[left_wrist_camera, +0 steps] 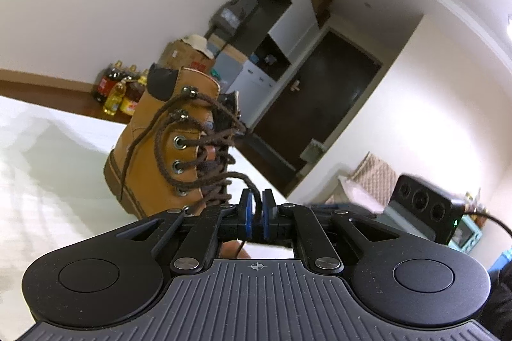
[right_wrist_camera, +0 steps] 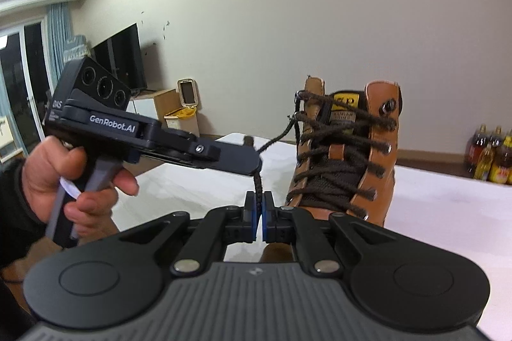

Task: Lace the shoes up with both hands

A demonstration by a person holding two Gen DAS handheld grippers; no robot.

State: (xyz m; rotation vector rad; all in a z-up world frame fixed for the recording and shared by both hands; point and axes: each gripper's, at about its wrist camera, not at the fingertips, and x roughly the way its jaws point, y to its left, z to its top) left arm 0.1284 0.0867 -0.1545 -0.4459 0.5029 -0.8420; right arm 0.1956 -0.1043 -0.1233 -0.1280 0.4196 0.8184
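Note:
A tan lace-up boot (left_wrist_camera: 153, 149) (right_wrist_camera: 380, 149) stands upright on the white table (left_wrist_camera: 48, 187) (right_wrist_camera: 448, 206), threaded with a dark brown lace (left_wrist_camera: 160, 130) (right_wrist_camera: 339, 146). My left gripper (left_wrist_camera: 257, 206) is shut on a strand of that lace just right of the boot. In the right wrist view a hand (right_wrist_camera: 64, 181) holds the left gripper (right_wrist_camera: 255, 163), and the lace end (right_wrist_camera: 275, 139) runs from the boot's top left into its tip. From there a short strand (right_wrist_camera: 258, 186) drops into my right gripper (right_wrist_camera: 259, 210), which is shut on it in front of the boot.
Oil bottles (left_wrist_camera: 120, 91) (right_wrist_camera: 492, 158) stand on a brown ledge by the wall. A cardboard box (left_wrist_camera: 185, 56), a shelf unit (left_wrist_camera: 275, 30) and a dark door (left_wrist_camera: 320, 117) are behind the boot. A TV (right_wrist_camera: 118, 59) and a bin (right_wrist_camera: 179, 117) stand at the left.

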